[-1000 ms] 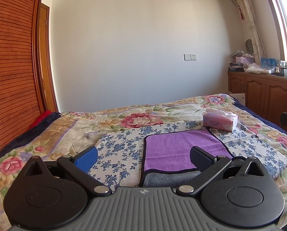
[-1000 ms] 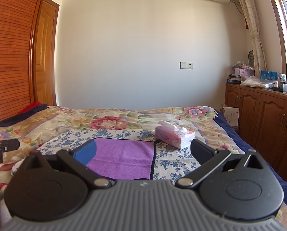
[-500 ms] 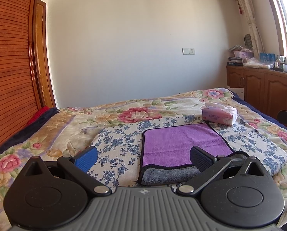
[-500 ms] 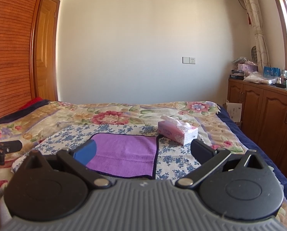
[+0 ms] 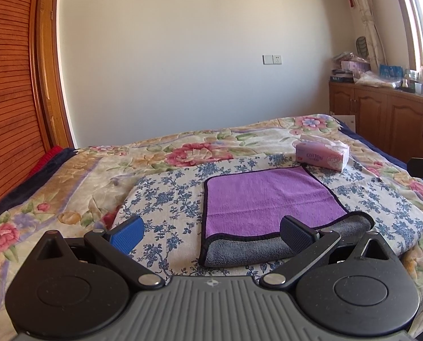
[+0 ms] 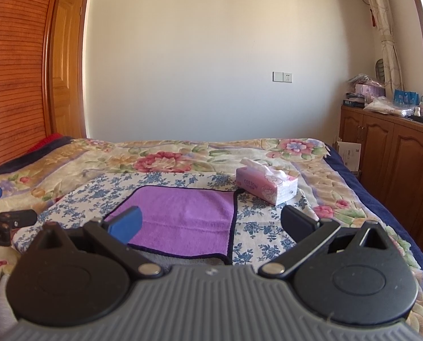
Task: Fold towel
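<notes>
Both the left gripper (image 5: 210, 231) and the right gripper (image 6: 210, 221) hang with jaws spread wide and nothing between them, just short of the near edge of the towel (image 5: 265, 199). The towel lies flat on the blue-flowered cloth (image 5: 168, 199) atop the bed, purple side up with a grey strip showing along the near edge. It may already be folded once, though I can't be sure. Next, I'd judge, each gripper must drop onto a near corner and pinch it.
</notes>
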`<control>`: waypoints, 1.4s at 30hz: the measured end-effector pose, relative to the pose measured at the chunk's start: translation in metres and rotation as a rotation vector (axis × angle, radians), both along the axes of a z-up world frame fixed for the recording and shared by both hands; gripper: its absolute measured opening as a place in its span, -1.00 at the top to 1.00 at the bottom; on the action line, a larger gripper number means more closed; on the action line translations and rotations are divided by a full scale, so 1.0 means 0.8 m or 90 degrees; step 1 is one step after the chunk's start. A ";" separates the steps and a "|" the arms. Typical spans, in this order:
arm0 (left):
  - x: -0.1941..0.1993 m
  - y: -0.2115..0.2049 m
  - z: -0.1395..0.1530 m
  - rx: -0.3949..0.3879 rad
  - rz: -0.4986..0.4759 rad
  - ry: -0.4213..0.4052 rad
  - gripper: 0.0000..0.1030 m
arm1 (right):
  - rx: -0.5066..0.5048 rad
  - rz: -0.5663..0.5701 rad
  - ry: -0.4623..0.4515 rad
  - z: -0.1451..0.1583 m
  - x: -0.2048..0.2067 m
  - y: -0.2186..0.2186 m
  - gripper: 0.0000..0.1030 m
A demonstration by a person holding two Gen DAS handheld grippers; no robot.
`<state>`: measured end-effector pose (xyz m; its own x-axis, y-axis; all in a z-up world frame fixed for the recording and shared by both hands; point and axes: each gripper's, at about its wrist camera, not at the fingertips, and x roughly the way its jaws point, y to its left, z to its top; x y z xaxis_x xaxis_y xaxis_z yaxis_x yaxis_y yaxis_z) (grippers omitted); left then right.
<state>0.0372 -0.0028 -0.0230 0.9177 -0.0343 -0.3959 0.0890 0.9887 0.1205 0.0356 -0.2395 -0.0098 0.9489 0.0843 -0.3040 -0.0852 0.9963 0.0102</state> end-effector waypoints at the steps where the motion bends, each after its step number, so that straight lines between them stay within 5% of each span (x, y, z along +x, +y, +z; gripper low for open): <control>1: 0.002 0.000 -0.001 0.001 -0.001 0.002 -1.00 | -0.001 0.001 0.002 -0.001 0.002 0.001 -1.00; 42: 0.105 0.005 -0.050 0.011 -0.031 0.088 -1.00 | -0.038 0.042 0.104 -0.041 0.088 0.020 -1.00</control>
<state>0.1212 0.0013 -0.0627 0.8516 -0.0702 -0.5194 0.1542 0.9807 0.1203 0.1057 -0.2238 -0.0427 0.8796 0.1226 -0.4596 -0.1529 0.9878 -0.0291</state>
